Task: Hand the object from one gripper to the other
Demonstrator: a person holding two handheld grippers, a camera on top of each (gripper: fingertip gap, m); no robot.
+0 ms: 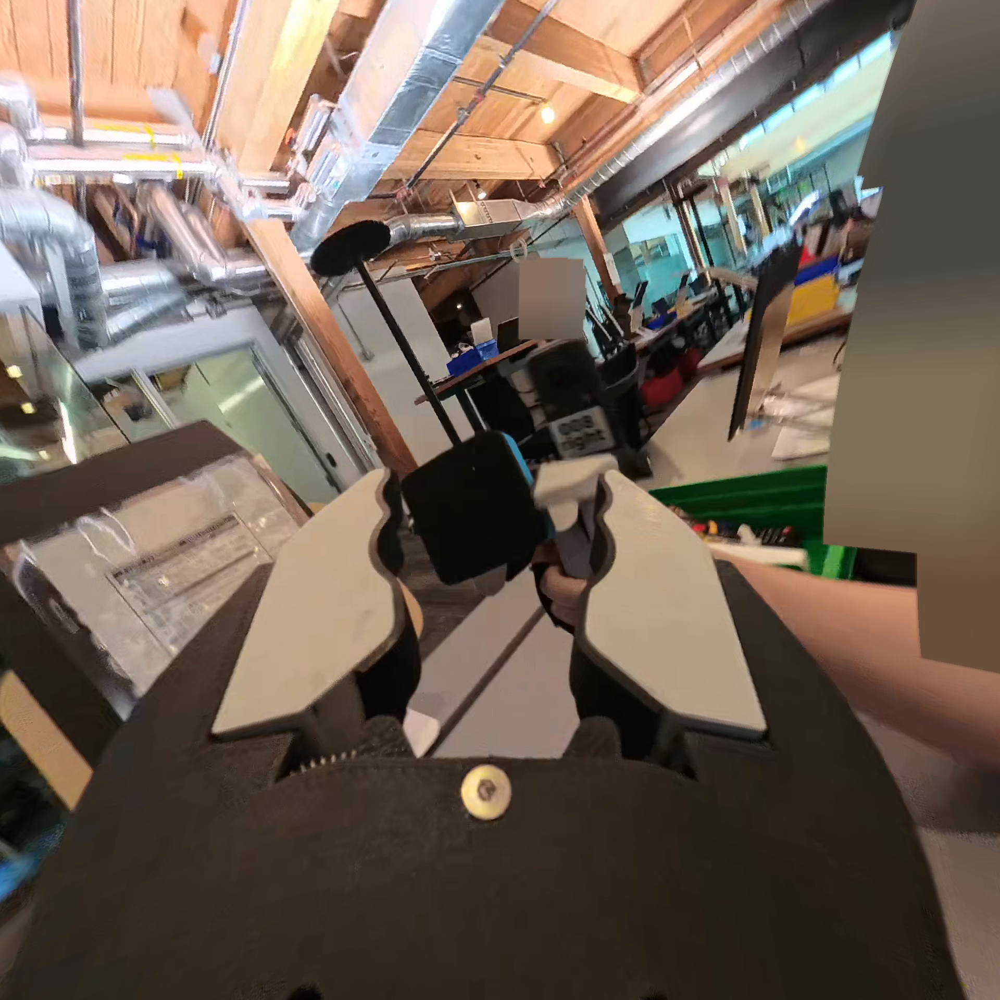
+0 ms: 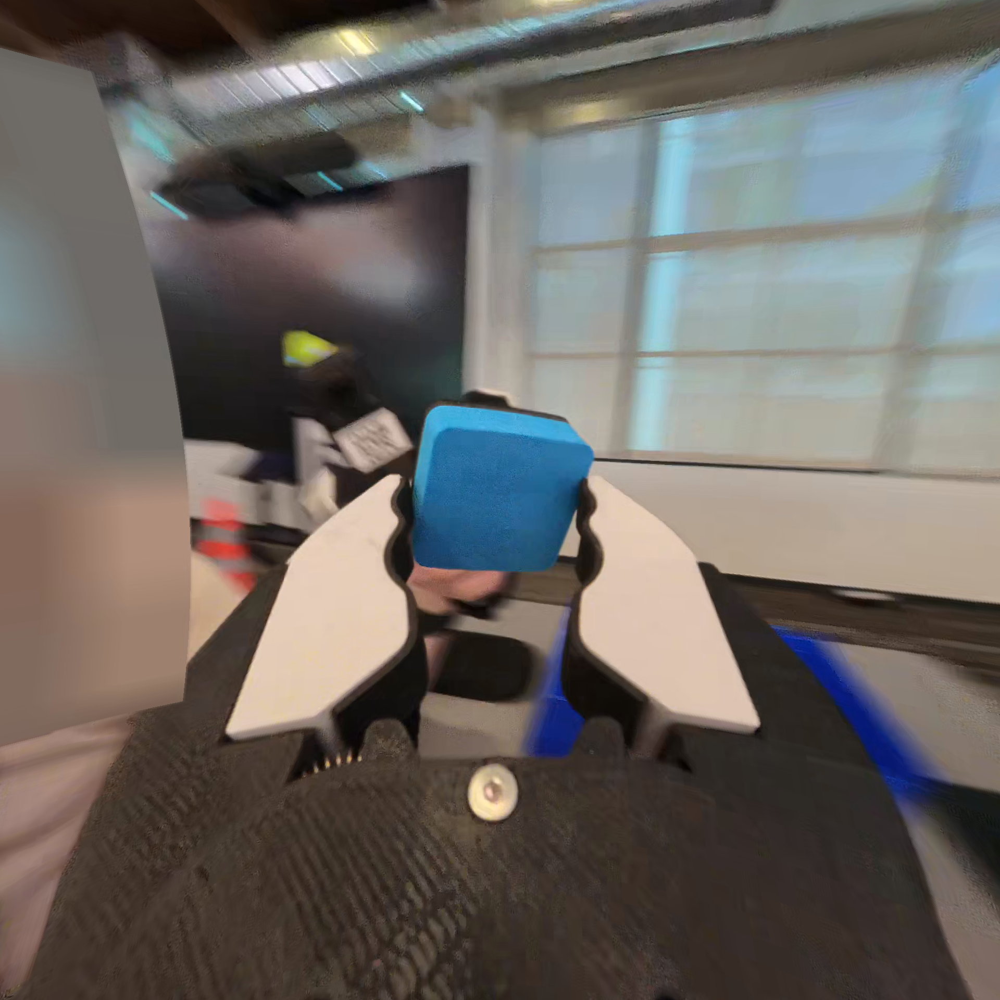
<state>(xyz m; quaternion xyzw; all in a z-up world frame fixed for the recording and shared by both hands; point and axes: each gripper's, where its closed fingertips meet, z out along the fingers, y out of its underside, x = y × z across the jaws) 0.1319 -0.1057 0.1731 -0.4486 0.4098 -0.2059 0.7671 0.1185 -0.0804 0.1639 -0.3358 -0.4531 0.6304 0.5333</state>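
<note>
Blue foam block [image 2: 495, 495] with a black back sits pinched between the right gripper [image 2: 495, 519] fingers [image 2: 346, 590], held up in the air. Left gripper [image 1: 500, 522] fingers [image 1: 324, 600] spread wide around the block [image 1: 473, 514], not visibly touching it.

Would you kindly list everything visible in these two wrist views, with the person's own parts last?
Foam block: one, blue with a black face, midair, centre of both views.
Bin: one, green, lower right, left wrist view.
Pole with disc top: one, black, behind the block.
Wooden post: one, brown, centre-left.
Ducts: several, silver, overhead.
Window: one, white-framed, right wrist view.
Right gripper: one, black with white fingers, shut on the block.
Left gripper: one, black with grey fingers, jaws open either side of the block.
Forearm: one, bare, right edge.
</note>
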